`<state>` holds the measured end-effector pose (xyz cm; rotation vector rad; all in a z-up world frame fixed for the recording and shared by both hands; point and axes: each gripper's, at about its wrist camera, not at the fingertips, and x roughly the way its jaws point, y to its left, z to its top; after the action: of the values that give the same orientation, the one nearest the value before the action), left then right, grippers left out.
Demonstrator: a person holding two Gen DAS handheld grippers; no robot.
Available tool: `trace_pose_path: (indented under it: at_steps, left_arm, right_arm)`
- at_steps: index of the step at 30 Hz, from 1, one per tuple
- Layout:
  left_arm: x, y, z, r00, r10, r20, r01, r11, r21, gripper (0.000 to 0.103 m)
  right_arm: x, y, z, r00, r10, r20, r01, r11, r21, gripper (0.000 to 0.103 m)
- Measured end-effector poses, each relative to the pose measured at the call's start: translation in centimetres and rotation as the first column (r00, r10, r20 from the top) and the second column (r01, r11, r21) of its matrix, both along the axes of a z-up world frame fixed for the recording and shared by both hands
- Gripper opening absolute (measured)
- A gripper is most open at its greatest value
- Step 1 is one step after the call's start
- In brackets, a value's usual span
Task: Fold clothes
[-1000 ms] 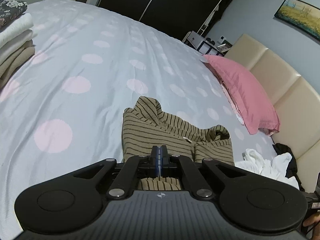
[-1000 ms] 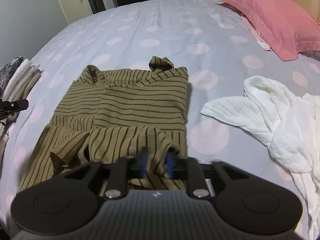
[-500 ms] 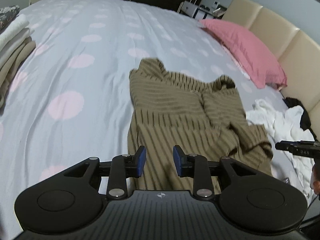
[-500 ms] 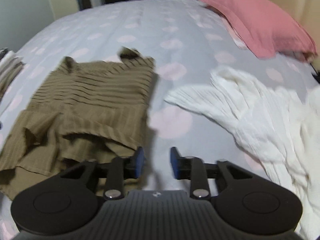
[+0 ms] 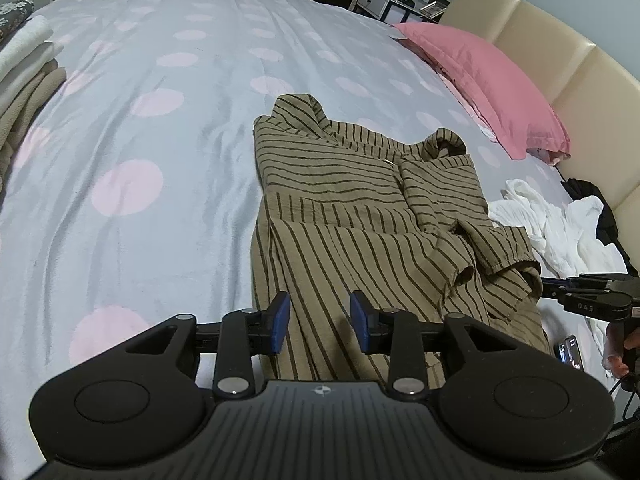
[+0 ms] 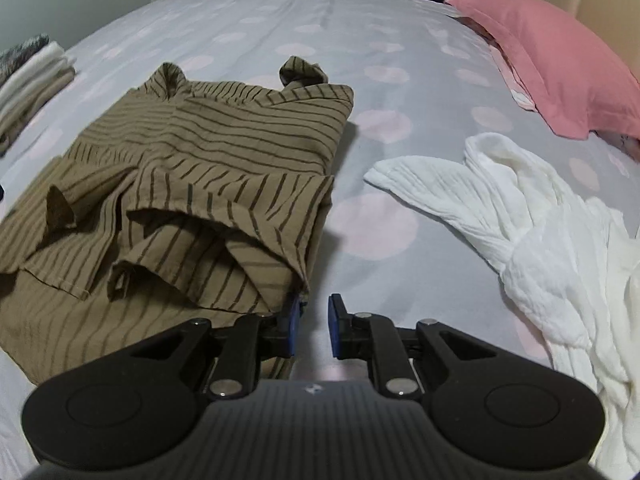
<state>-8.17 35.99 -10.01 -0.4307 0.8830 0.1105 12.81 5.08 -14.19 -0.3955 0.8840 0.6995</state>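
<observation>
A brown shirt with dark stripes (image 5: 360, 200) lies on the spotted bed sheet (image 5: 140, 140), its sleeves folded in over the body. My left gripper (image 5: 319, 316) hovers over the shirt's near hem. Its jaws are opening, and only flat cloth lies below the gap, none of it pinched. In the right wrist view the same shirt (image 6: 200, 140) fills the left half. My right gripper (image 6: 315, 320) sits at its near right corner with a narrow gap. The left pad (image 6: 293, 322) is against the cloth edge, and only bare sheet shows between the pads.
A crumpled white garment (image 6: 520, 220) lies to the right of the shirt. There is a pink pillow (image 5: 480, 80) by the cream headboard (image 5: 560, 60). A stack of folded clothes (image 5: 24, 72) sits at the far left. A phone (image 5: 570, 350) lies near the bed's right edge.
My left jaws, shut at the shirt's hem a second ago, have opened, and the shirt now lies spread out. My right gripper slid off the cloth to the shirt's right corner and narrowed.
</observation>
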Motion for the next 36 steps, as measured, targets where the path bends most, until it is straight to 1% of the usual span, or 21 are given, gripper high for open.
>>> trace_pose_path:
  at_steps: [1, 3, 4, 5, 9, 14, 17, 19, 21, 23, 25, 26, 28, 31, 32, 34, 35, 36]
  left_arm:
    - [0.0, 0.0, -0.1, 1.0, -0.001, -0.001, 0.001, 1.0, 0.0, 0.037]
    - [0.2, -0.1, -0.3, 1.0, -0.004, -0.006, 0.004, 1.0, -0.001, 0.038]
    - [0.2, -0.2, -0.3, 1.0, -0.007, -0.009, 0.007, 1.0, -0.002, 0.038]
    - [0.3, -0.2, -0.4, 1.0, -0.01, -0.01, 0.01, 1.0, -0.002, 0.038]
    - [0.5, -0.6, -0.4, 1.0, -0.026, -0.007, 0.026, 1.0, -0.002, 0.038]
    - [0.6, -0.7, -0.3, 0.999, -0.037, -0.005, 0.037, 0.999, 0.002, 0.038]
    - [0.6, -0.7, -0.3, 0.999, -0.035, -0.008, 0.035, 0.999, 0.003, 0.038]
    - [0.5, -0.8, -0.2, 0.999, -0.037, -0.007, 0.037, 0.999, 0.008, 0.038]
    - [0.4, -1.0, 0.0, 0.999, -0.038, -0.009, 0.038, 0.999, 0.019, 0.038]
    - [0.1, -1.2, 0.1, 0.999, -0.042, -0.017, 0.042, 0.999, 0.033, 0.038]
    - [-0.3, -1.3, 0.2, 0.999, -0.046, -0.023, 0.047, 0.998, 0.043, 0.038]
    - [-0.6, -1.4, 0.3, 0.998, -0.05, -0.022, 0.051, 0.998, 0.04, 0.039]
    - [-1.2, -1.5, 0.4, 0.998, -0.059, -0.021, 0.06, 0.998, 0.034, 0.048]
    - [-2.3, -2.1, 0.6, 0.996, -0.086, -0.008, 0.087, 0.996, 0.027, 0.056]
    - [-2.7, -2.4, 0.6, 0.996, -0.093, -0.008, 0.093, 0.995, 0.029, 0.056]
    - [-3.3, -2.8, 0.4, 0.995, -0.101, -0.018, 0.101, 0.994, 0.028, 0.058]
    - [-3.6, -3.0, 0.3, 0.994, -0.104, -0.024, 0.105, 0.994, 0.026, 0.058]
    - [-3.8, -3.2, 0.2, 0.994, -0.108, -0.03, 0.109, 0.994, 0.024, 0.059]
  right_arm:
    - [0.1, 0.1, -0.1, 1.0, 0.001, 0.0, -0.001, 1.0, 0.002, 0.018]
    - [0.3, 0.3, -0.1, 1.0, 0.009, -0.003, -0.009, 1.0, 0.011, 0.017]
    - [0.3, 0.5, -0.1, 1.0, 0.015, -0.005, -0.015, 1.0, 0.017, 0.01]
    - [0.2, 0.7, -0.1, 1.0, 0.026, -0.012, -0.026, 0.999, 0.019, 0.001]
    - [-1.2, 1.2, 1.2, 0.997, 0.077, -0.001, -0.077, 0.997, -0.02, 0.001]
    - [-3.6, -0.3, 3.3, 0.995, 0.088, 0.041, -0.085, 0.993, -0.076, 0.001]
    - [-5.4, -0.8, 3.4, 0.987, 0.146, 0.073, -0.137, 0.984, -0.115, 0.001]
    - [-6.8, -0.8, 2.9, 0.975, 0.203, 0.088, -0.187, 0.968, -0.165, 0.001]
    - [-8.2, -0.5, 2.1, 0.959, 0.268, 0.089, -0.244, 0.945, -0.218, 0.001]
    - [-9.4, -0.5, 1.6, 0.946, 0.313, 0.081, -0.286, 0.926, -0.246, 0.001]
    - [-10.3, -0.6, 1.6, 0.938, 0.338, 0.08, -0.309, 0.917, -0.253, 0.001]
    - [-10.5, -0.7, 1.7, 0.937, 0.34, 0.083, -0.311, 0.917, -0.25, 0.001]
    - [-10.9, -1.1, 2.1, 0.939, 0.336, 0.075, -0.311, 0.922, -0.232, 0.001]
    - [-11.6, -1.6, 2.2, 0.939, 0.333, 0.082, -0.309, 0.926, -0.217, 0.005]
    - [-12.0, -1.7, 2.1, 0.937, 0.337, 0.089, -0.312, 0.925, -0.219, 0.005]
    - [-12.9, -1.7, 1.8, 0.923, 0.367, 0.118, -0.333, 0.913, -0.234, 0.005]
    - [-13.3, -1.6, 1.7, 0.913, 0.385, 0.134, -0.346, 0.906, -0.245, 0.008]
    - [-13.6, -1.4, 1.4, 0.902, 0.404, 0.153, -0.357, 0.896, -0.264, 0.009]
